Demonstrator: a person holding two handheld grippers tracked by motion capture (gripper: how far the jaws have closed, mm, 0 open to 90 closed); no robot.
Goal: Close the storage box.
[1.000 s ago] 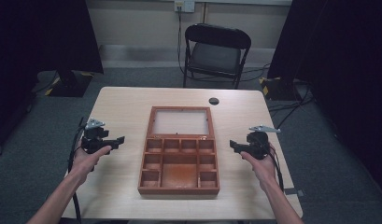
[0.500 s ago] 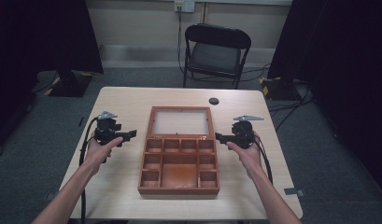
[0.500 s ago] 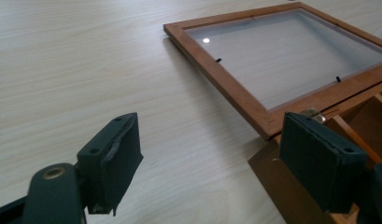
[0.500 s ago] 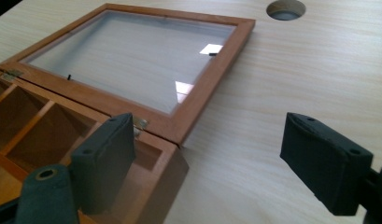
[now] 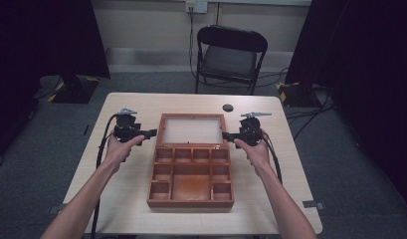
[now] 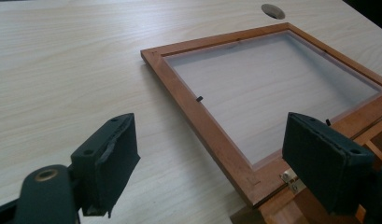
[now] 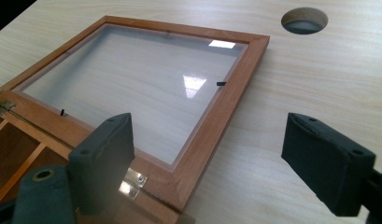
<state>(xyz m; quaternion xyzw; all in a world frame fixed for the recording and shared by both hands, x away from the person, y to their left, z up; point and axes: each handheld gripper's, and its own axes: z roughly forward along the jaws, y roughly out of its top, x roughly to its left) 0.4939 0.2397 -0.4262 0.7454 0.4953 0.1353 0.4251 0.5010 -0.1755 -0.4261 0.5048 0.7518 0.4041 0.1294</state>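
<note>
A wooden compartment box (image 5: 190, 203) lies on the table with its glass-paned lid (image 5: 192, 116) folded back flat behind it. My left gripper (image 5: 152, 133) is at the lid's left edge, open, with nothing held. In the left gripper view the gripper (image 6: 216, 158) straddles the lid's near corner (image 6: 202, 116) by a brass hinge (image 6: 291, 179). My right gripper (image 5: 225, 135) is at the lid's right edge, open as well. In the right gripper view the gripper (image 7: 215, 156) hovers over the lid's frame (image 7: 244, 74) and a hinge (image 7: 132, 182).
The pale wooden table (image 5: 275, 199) has a round cable hole (image 5: 228, 107) behind the lid. A black folding chair (image 5: 230, 55) stands beyond the far edge. Dark curtains flank the room. Cables trail from both grippers along the forearms.
Both grippers have moved forward and inward, from the box's outer sides to the left and right edges of the open lid. The box and lid have not moved.
</note>
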